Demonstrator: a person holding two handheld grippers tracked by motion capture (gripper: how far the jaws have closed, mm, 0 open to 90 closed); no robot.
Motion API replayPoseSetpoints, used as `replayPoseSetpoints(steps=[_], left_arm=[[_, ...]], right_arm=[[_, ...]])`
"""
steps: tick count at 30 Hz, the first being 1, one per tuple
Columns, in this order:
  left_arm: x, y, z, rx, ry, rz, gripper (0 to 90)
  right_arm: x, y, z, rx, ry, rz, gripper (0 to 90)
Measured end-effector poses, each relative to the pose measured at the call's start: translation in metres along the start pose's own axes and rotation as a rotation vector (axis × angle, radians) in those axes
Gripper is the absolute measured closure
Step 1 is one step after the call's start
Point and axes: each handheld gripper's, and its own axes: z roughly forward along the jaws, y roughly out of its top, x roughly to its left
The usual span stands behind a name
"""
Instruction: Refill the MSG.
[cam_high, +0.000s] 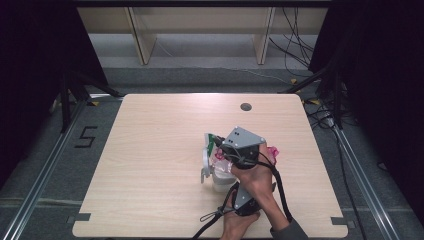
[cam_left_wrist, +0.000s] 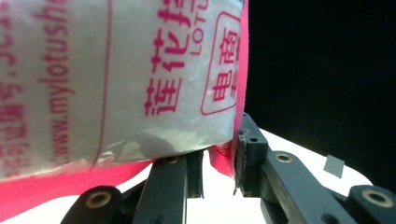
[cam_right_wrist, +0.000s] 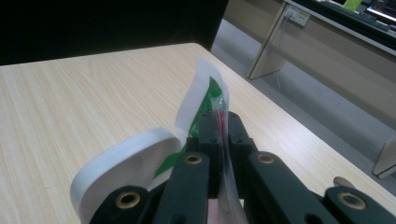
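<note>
Plastic bag (cam_left_wrist: 116, 79) with pink print sits right of centre on the surface (cam_high: 150, 150), toward the near edge — held up between both grippers. Left gripper (cam_left_wrist: 219, 163): jaws pinched on the bag's pink bottom edge. Right gripper (cam_right_wrist: 219, 140): jaws closed tight on the bag's thin clear film. White tape roll (cam_right_wrist: 126, 163) lies just beside the right gripper's jaws.
</note>
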Motion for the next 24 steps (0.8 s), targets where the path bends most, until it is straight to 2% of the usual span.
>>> replayPoseSetpoints(steps=[1, 2, 3, 4, 5, 6, 7, 8, 10, 11, 12, 13, 14, 16, 17, 18, 19, 21, 23, 24], left_arm=[[-0.0009, 0.0005, -0.0006, -0.008, 0.001, -0.005, 75.6], [-0.0011, 0.0016, -0.0017, -0.007, -0.003, -0.010, 75.6], [0.0004, 0.0017, -0.0016, 0.004, -0.001, 0.015, 75.6], [0.0004, 0.0017, -0.0012, 0.001, 0.001, 0.014, 75.7], [-0.0008, 0.0015, -0.0003, -0.016, -0.010, -0.009, 75.7], [-0.0019, 0.0009, 0.0008, -0.020, 0.007, -0.021, 75.6], [-0.0006, 0.0006, 0.0005, 0.004, -0.007, 0.003, 75.6], [0.0000, 0.0010, -0.0008, 0.020, -0.014, 0.008, 75.5], [0.0007, 0.0008, -0.0008, 0.020, -0.013, 0.015, 75.5], [0.0004, 0.0006, -0.0006, 0.013, 0.004, 0.014, 75.6], [0.0000, 0.0012, -0.0009, 0.011, -0.012, 0.005, 75.6], [-0.0020, 0.0005, 0.0005, -0.022, -0.009, -0.016, 75.6], [-0.0008, 0.0006, -0.0001, -0.001, -0.018, 0.006, 75.5], [-0.0037, 0.0002, 0.0022, -0.039, -0.023, -0.036, 75.5], [-0.0035, 0.0005, 0.0015, -0.029, -0.017, -0.033, 75.6], [0.0005, 0.0011, -0.0012, 0.018, -0.012, 0.014, 75.6], [0.0005, 0.0011, -0.0014, 0.020, -0.015, 0.015, 75.6], [-0.0005, 0.0000, 0.0002, 0.003, -0.003, 0.012, 75.5], [0.0004, 0.0006, -0.0014, 0.013, -0.011, 0.010, 75.5], [-0.0013, -0.0003, 0.0005, -0.023, 0.010, -0.016, 75.6]], right_arm=[[-0.0004, 0.0012, -0.0011, -0.004, -0.008, -0.019, 89.1], [0.0012, 0.0017, -0.0016, -0.007, -0.003, -0.003, 89.1], [0.0022, 0.0029, -0.0027, -0.010, -0.002, -0.004, 89.1], [0.0028, 0.0033, -0.0028, -0.011, -0.003, -0.001, 89.1], [0.0027, 0.0032, -0.0023, -0.009, -0.001, -0.008, 89.1], [0.0030, 0.0028, -0.0013, -0.001, -0.001, -0.005, 89.1], [0.0028, 0.0019, 0.0000, 0.005, -0.004, -0.006, 89.1], [0.0028, 0.0006, 0.0008, 0.009, -0.004, 0.007, 89.0], [0.0014, 0.0010, 0.0000, 0.006, 0.000, 0.000, 89.0], [0.0011, 0.0016, -0.0006, 0.000, 0.000, -0.007, 89.0], [0.0013, 0.0019, -0.0011, -0.004, -0.002, -0.005, 89.1], [0.0012, 0.0020, -0.0011, -0.003, -0.001, -0.006, 89.0], [0.0015, 0.0019, -0.0007, 0.001, 0.003, -0.009, 89.0], [0.0036, 0.0016, -0.0004, 0.013, -0.002, 0.010, 89.0], [0.0033, 0.0018, -0.0002, 0.010, 0.000, 0.003, 89.0], [0.0026, 0.0020, -0.0004, 0.000, -0.004, -0.004, 89.0], [0.0019, 0.0021, -0.0007, -0.001, 0.001, -0.008, 89.0], [0.0020, 0.0017, 0.0001, 0.003, -0.001, -0.005, 89.0], [0.0026, 0.0018, 0.0002, 0.002, -0.005, -0.005, 89.0], [0.0029, 0.0021, -0.0002, -0.003, -0.002, -0.007, 89.0]])
